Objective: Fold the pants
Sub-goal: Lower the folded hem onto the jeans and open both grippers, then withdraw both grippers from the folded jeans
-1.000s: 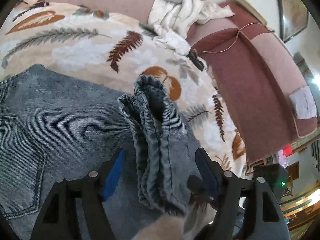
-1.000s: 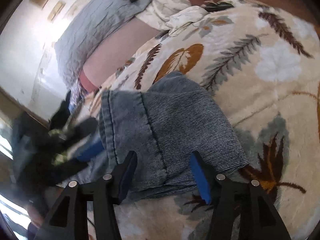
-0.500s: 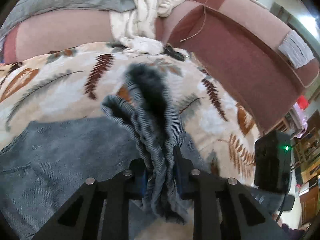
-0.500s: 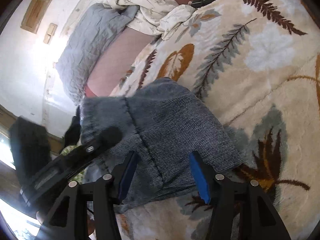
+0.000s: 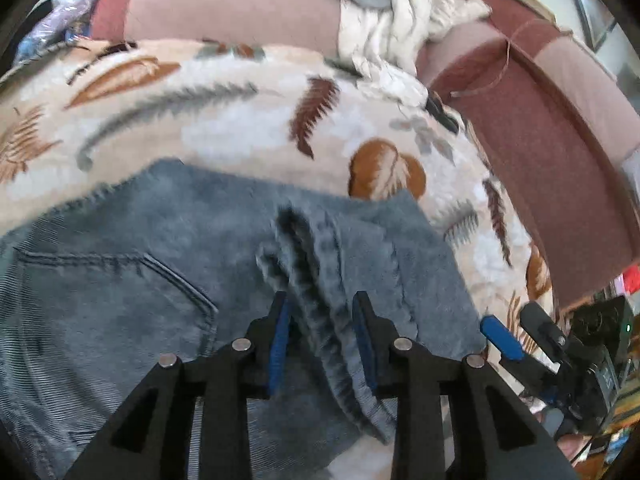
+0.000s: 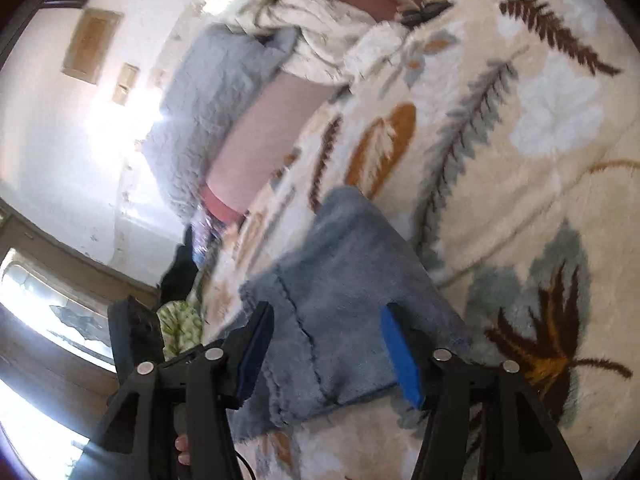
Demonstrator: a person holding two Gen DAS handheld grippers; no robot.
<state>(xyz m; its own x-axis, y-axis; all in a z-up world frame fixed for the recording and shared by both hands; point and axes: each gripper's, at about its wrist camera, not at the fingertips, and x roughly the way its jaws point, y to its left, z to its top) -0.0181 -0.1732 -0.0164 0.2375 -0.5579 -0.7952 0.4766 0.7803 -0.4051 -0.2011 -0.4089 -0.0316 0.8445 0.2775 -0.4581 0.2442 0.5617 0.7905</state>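
**Pants, denim: hem end being released**

Left gripper (image 5: pixel 320 336): jaws just opened slightly, pads standing clear of the bunched hem (image 5: pixel 316 280) between them, presumably to let it go. Right gripper (image 6: pixel 324 356): spread wide, jaws just widened, astride the pants (image 6: pixel 340 280), unpressed. Beyond: pants laid on leaf-patterned blanket (image 5: pixel 240 120) for folding; sofa back (image 5: pixel 540 152) behind.

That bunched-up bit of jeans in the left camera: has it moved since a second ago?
Yes. The bunched denim fold reached the orange leaf on the blanket earlier; now it lies short of it, lower in view.
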